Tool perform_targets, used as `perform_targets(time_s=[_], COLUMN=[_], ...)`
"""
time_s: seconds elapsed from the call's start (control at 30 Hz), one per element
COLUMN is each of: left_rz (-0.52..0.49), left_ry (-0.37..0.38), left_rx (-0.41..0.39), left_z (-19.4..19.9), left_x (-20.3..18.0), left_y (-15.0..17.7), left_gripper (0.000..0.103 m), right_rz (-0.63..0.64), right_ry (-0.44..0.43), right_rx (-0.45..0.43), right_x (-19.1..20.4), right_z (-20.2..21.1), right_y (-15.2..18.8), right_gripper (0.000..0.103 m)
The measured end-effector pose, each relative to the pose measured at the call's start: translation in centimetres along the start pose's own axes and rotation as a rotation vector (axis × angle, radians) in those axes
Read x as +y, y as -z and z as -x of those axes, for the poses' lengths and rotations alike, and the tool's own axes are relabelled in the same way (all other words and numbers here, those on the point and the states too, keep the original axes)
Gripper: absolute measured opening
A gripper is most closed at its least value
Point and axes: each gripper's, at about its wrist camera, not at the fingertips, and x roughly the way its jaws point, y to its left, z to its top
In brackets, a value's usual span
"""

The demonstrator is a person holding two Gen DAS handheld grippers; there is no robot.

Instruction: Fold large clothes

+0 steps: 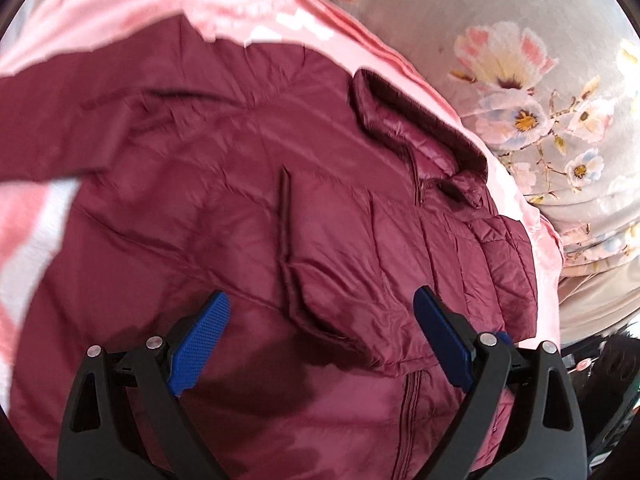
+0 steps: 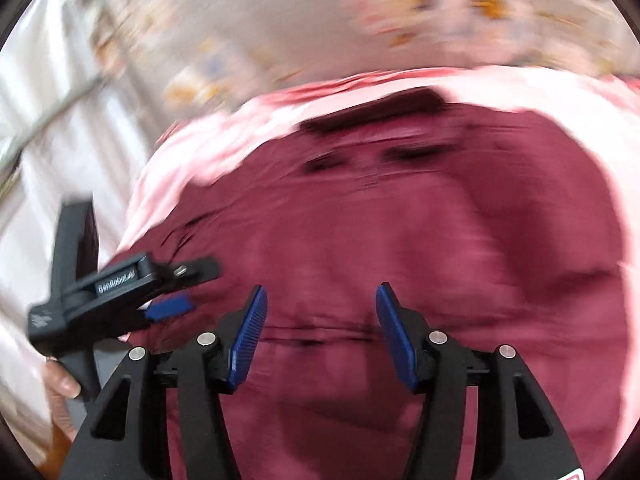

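Looking at this from the left side first: a sleeve [image 1: 60, 136] of the maroon puffer jacket [image 1: 248, 216] stretches out over the pink blanket [image 1: 104, 12], so that arm isn't tucked in yet as far as I can tell. The jacket itself lies spread on the blanket, front side up, zipper [image 1: 414, 412] running down the middle and the collar [image 1: 416, 128] pointing toward the grey floral bedding [image 1: 520, 92] on the right.

The left gripper [image 1: 322, 312] hovers over the lower front of the jacket with both blue pads wide apart, nothing between them. There's a ridge or flap [image 1: 288, 232] of fabric just ahead of it, maybe a panel edge lapped over, hard to say which.

Over in the right wrist view things are pretty motion-blurred. You can see the left gripper [image 2: 168, 308] from the side at the jacket's [image 2: 360, 240] left edge, with a bit of the person's hand [image 2: 60, 388] below it. The right gripper [image 2: 320, 308] is over the middle of the jacket, pads spread and empty too, not pinching any cloth.

So my read: folding is barely started, if at all. The jacket is laid out more or less flat, which is the prep part. Still to go: sleeves in, sides over, then fold the body up. Puffy slippery fabric like this probably won't hold a crease well, so expect it to spring back.
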Motion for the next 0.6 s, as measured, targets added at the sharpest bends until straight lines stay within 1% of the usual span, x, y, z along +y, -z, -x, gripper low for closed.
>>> perform_targets(time_s=[0.07,0.13,0.17,0.2,0.23,0.3,0.4,0.47,0.5,0.57,0.6], left_rz=[0.022,0.028,0.025,0.012,-0.005,-0.018,-0.026,-0.043,-0.049,-0.052,-0.059], left_ry=[0.019,0.02,0.015,0.01,-0.002,-0.043,-0.069,-0.12,-0.131,-0.142,-0.147], left_rx=[0.009,0.012,0.014,0.017,0.024,0.018,-0.02,-0.061,-0.072,-0.074,-0.07], left_z=[-0.6,-1.1,-1.2,-1.3,-1.5,-1.3,-0.1,0.8,1.0,1.1,0.9], left_x=[0.0,-0.3,-0.4,-0.6,-0.8,-0.6,0.1,0.4,0.6,1.1,1.1], left_y=[-0.1,-0.4,-0.5,-0.7,-0.9,-1.4,-2.6,-3.3,-3.5,-3.6,-3.6], left_gripper=[0.09,0.086,0.076,0.056,0.046,0.009,0.003,0.002,0.002,0.002,0.002], right_rz=[-0.084,-0.17,-0.228,-0.282,-0.314,-0.392,-0.475,-0.508,-0.513,-0.535,-0.553], right_ry=[0.058,0.104,0.124,0.13,0.13,0.139,0.109,0.093,0.098,0.114,0.114], right_rx=[-0.033,-0.06,-0.071,-0.08,-0.083,-0.077,-0.077,-0.086,-0.089,-0.095,-0.093], right_x=[-3.1,-6.3,-8.3,-10.1,-11.2,-13.9,-16.2,-17.0,-17.1,-17.7,-18.0], right_z=[1.7,3.0,3.6,3.9,3.9,3.3,2.1,1.3,0.9,0.3,0.1], right_y=[0.1,0.1,0.2,0.2,0.2,0.1,-0.3,-0.8,-1.2,-1.7,-2.0], right_gripper=[0.057,0.057,0.058,0.058,0.058,0.058,0.058,0.058,0.054,0.035,0.009])
